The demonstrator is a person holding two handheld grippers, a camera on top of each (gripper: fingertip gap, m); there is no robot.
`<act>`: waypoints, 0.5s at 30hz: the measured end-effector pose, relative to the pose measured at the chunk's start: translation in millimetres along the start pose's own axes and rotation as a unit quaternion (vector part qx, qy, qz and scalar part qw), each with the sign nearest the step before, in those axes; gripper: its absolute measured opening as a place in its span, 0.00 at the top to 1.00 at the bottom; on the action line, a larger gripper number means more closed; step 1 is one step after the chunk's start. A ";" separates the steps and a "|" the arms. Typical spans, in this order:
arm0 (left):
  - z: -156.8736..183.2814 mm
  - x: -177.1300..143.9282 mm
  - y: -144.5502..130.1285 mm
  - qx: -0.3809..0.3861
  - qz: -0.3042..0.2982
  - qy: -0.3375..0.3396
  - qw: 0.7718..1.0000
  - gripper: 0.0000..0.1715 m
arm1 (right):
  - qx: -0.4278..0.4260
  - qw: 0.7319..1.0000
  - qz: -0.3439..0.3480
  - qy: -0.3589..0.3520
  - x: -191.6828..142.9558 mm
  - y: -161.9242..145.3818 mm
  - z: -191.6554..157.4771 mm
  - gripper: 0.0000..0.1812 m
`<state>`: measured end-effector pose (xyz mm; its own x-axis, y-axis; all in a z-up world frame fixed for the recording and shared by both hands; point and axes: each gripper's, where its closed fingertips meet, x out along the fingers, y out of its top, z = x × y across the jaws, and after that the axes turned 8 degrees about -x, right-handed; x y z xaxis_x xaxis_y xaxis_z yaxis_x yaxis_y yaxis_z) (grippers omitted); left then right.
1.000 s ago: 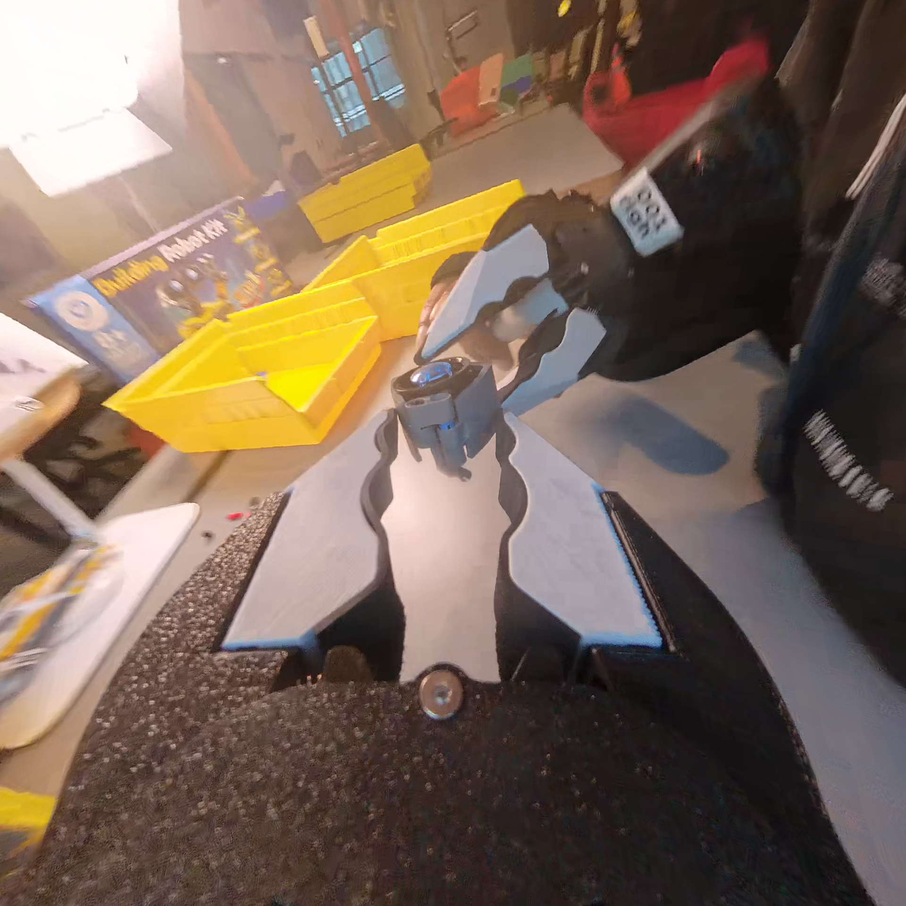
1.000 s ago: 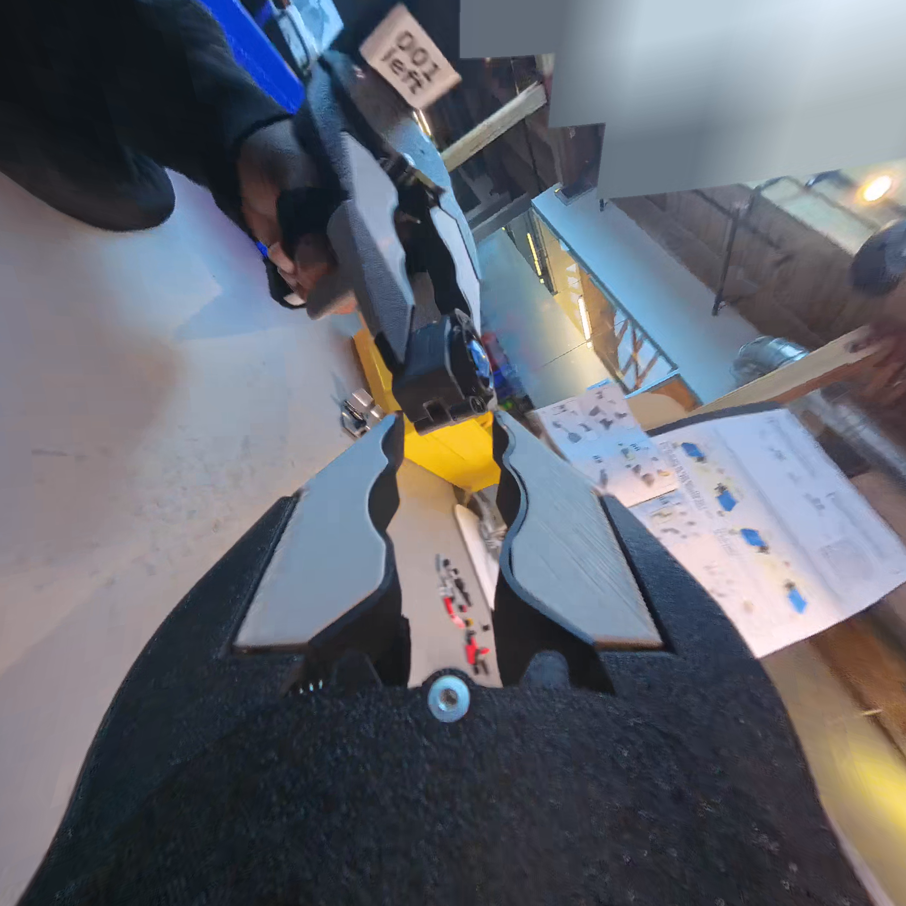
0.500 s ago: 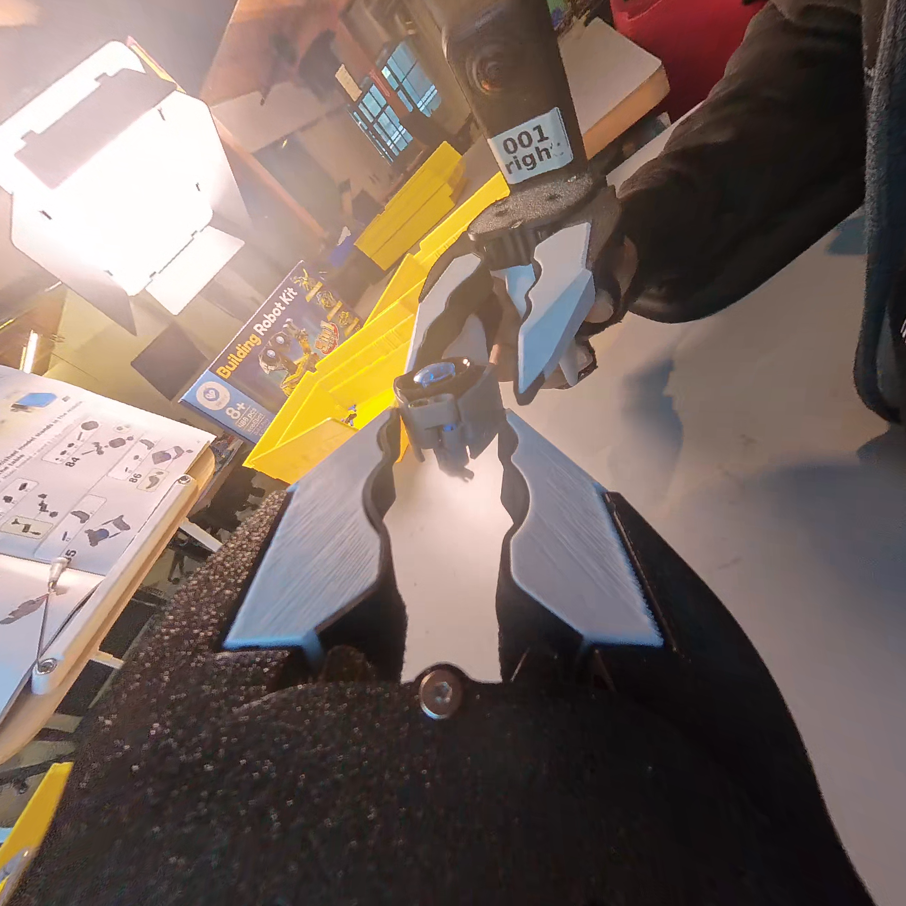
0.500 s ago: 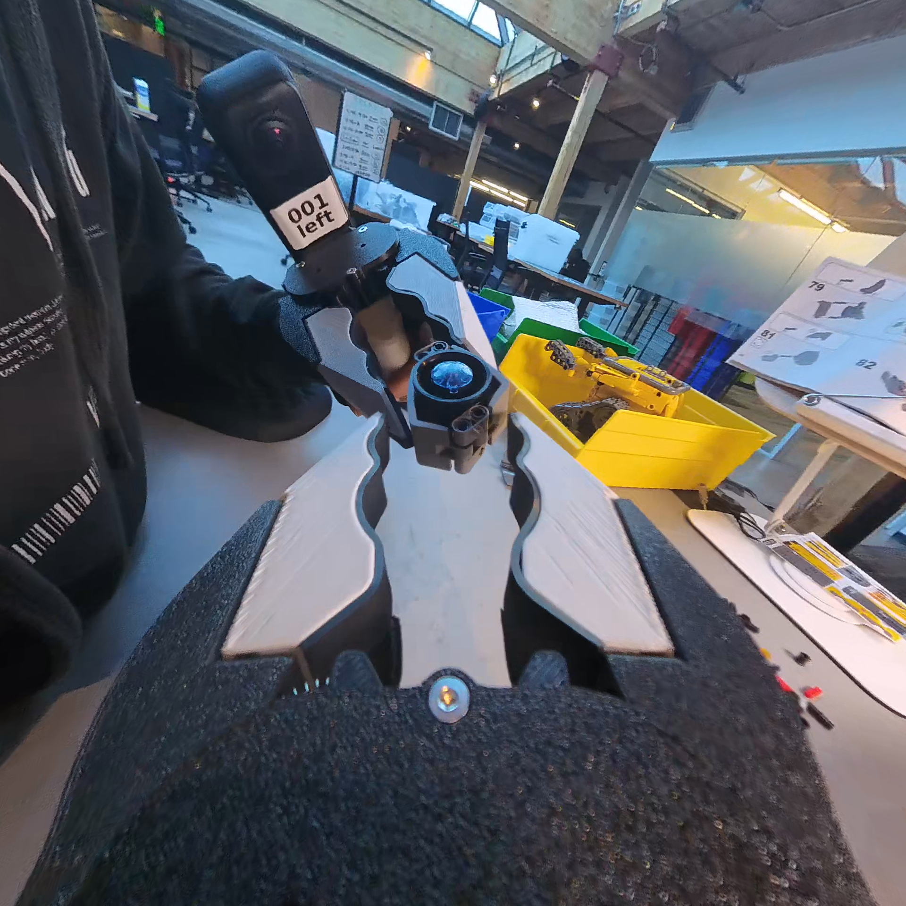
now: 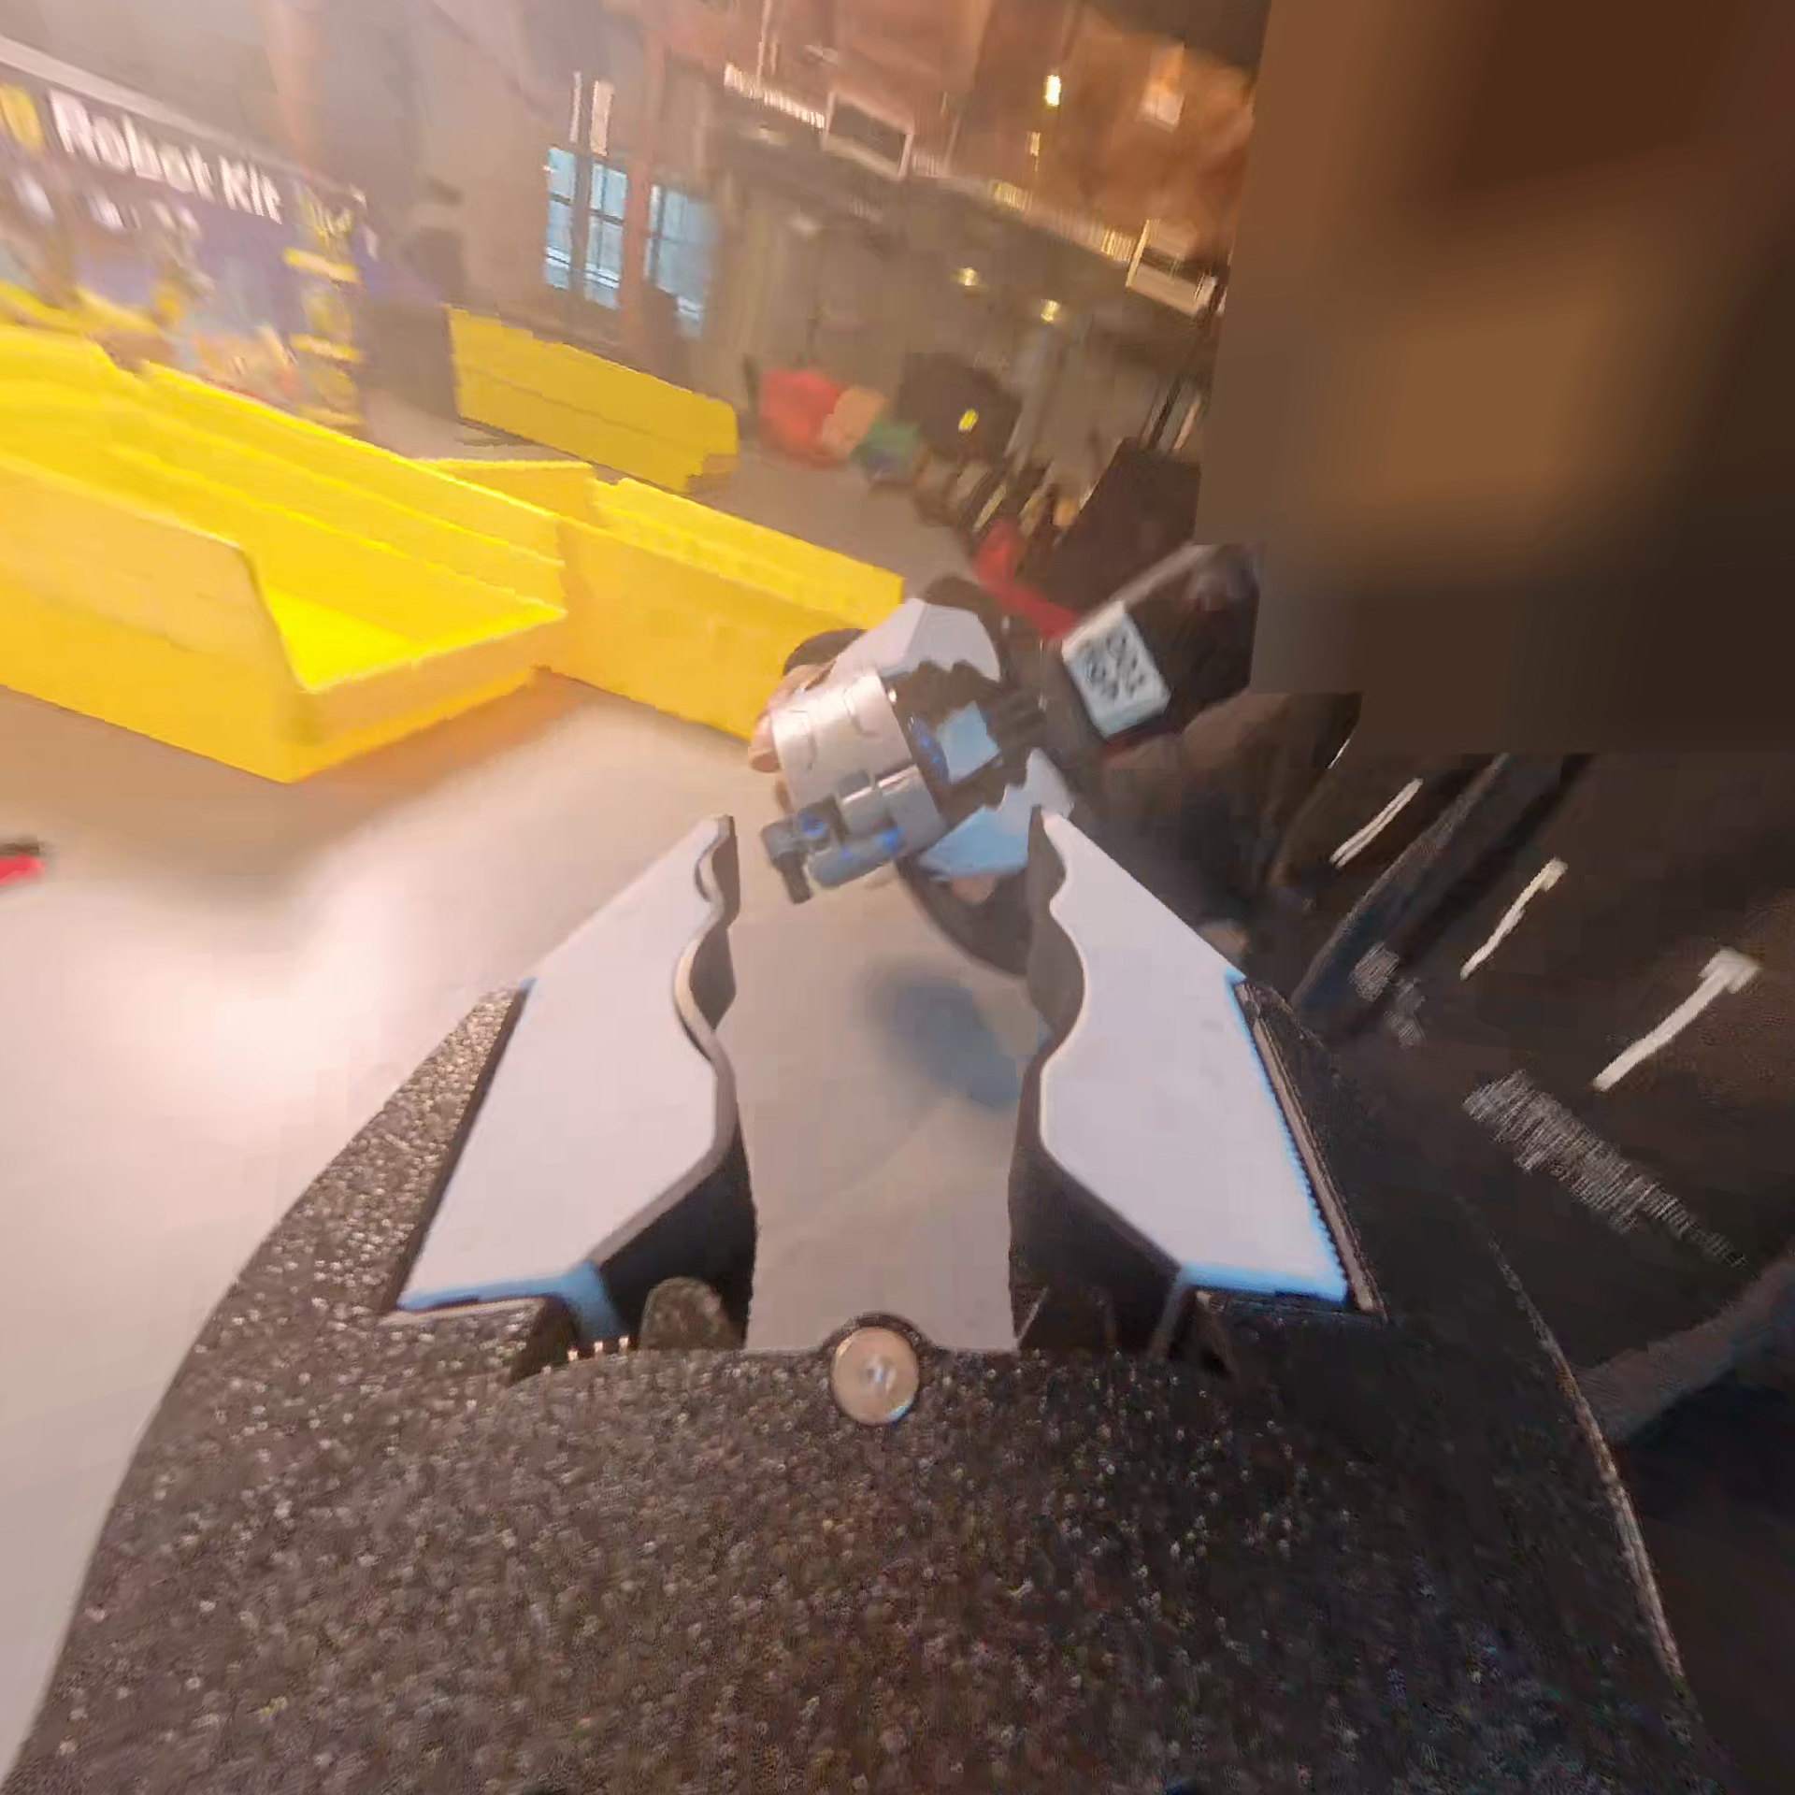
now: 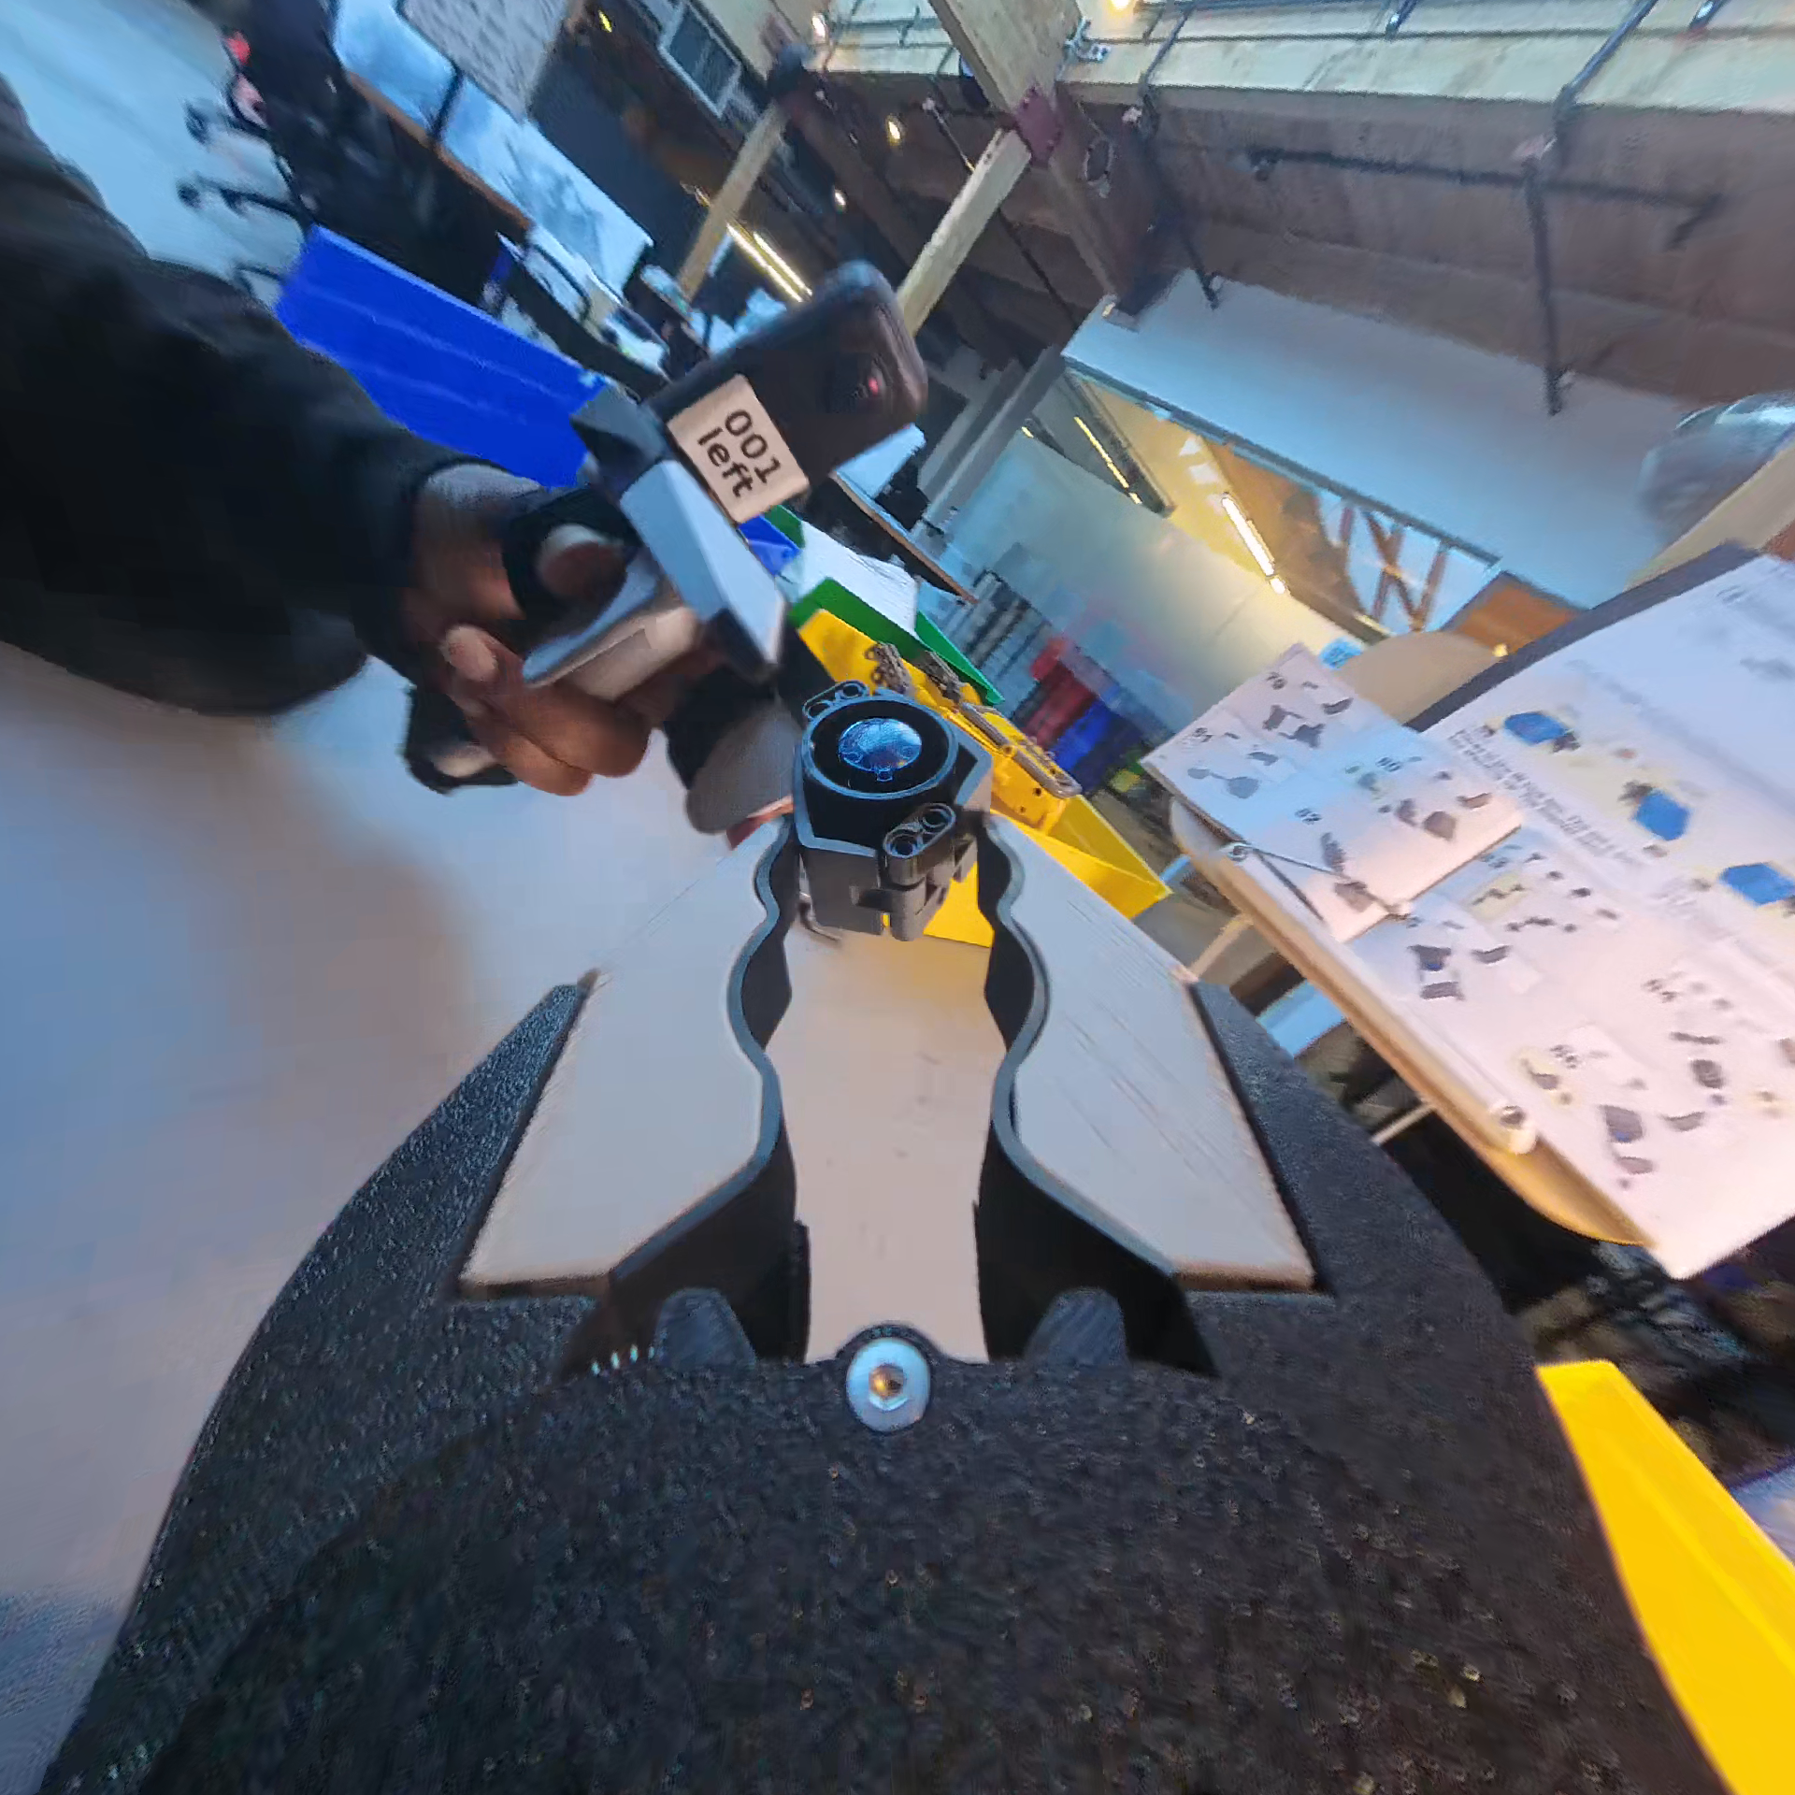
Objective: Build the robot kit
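Note:
A small dark grey building-kit part with a round blue lens (image 6: 879,767) sits clamped between the tips of my right gripper (image 6: 884,850), lifted above the table. In the left wrist view the same part (image 5: 845,777) shows in the right gripper (image 5: 913,748) just beyond my left gripper (image 5: 884,835). The left gripper's jaws stand wide apart with nothing between them. In the right wrist view the left gripper (image 6: 680,622) is held in a hand up and to the left of the part, apart from it.
Several yellow bins (image 5: 291,602) and a blue kit box (image 5: 194,243) stand at the table's far left. An open instruction booklet (image 6: 1457,874) lies on a stand to the right. A yellow bin (image 6: 1098,855) holds a tracked model. A person's dark clothing (image 5: 1554,1068) fills the right. The grippers are tip to tip, or close to it.
The left gripper held the part, then both grippers held it. Now the left has opened and drawn back, and the right alone holds the part.

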<state>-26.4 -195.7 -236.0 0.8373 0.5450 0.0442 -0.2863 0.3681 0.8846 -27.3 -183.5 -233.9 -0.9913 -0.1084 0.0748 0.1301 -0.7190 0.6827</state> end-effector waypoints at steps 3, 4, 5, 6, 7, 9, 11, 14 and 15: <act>-2.7 10.4 -2.3 -0.109 0.014 -0.028 0.994 0.67 | -0.047 0.999 -0.014 -0.014 2.8 -0.7 -1.6 0.80; -6.3 11.5 -2.1 -0.129 0.022 -0.027 0.991 0.71 | -0.058 0.998 -0.013 -0.016 3.1 0.8 -2.2 0.80; -8.3 11.5 -2.3 -0.138 0.025 -0.027 0.990 0.74 | -0.062 0.998 -0.018 -0.018 3.6 0.4 -2.2 0.80; -10.2 11.1 -2.5 -0.140 0.025 -0.024 0.990 0.74 | -0.063 0.998 -0.024 -0.019 4.3 -1.4 -2.3 0.80; -11.4 10.8 -3.2 -0.132 0.021 -0.018 0.991 0.74 | -0.063 0.997 -0.028 -0.019 4.7 -2.7 -2.6 0.80; -10.6 9.9 -4.0 -0.117 0.014 -0.016 0.993 0.75 | -0.053 0.998 -0.023 -0.019 4.7 -1.1 -3.4 0.80; -9.8 8.5 -3.4 -0.118 0.017 -0.023 0.993 0.75 | 0.001 1.000 -0.016 -0.003 5.0 -0.7 -3.5 0.80; -5.1 7.1 -1.2 -0.120 0.027 -0.044 0.991 0.75 | 0.090 0.996 0.012 0.017 3.2 4.7 -0.2 0.76; -4.1 6.7 -0.8 -0.111 0.030 -0.047 0.992 0.75 | 0.123 0.992 0.022 0.024 2.5 7.1 0.9 0.75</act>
<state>-22.5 -189.2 -238.4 0.8525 0.5023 0.1450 -0.4232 0.5002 0.7554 -28.9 -188.2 -228.2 -0.9819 -0.1729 0.0771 0.1580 -0.5239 0.8370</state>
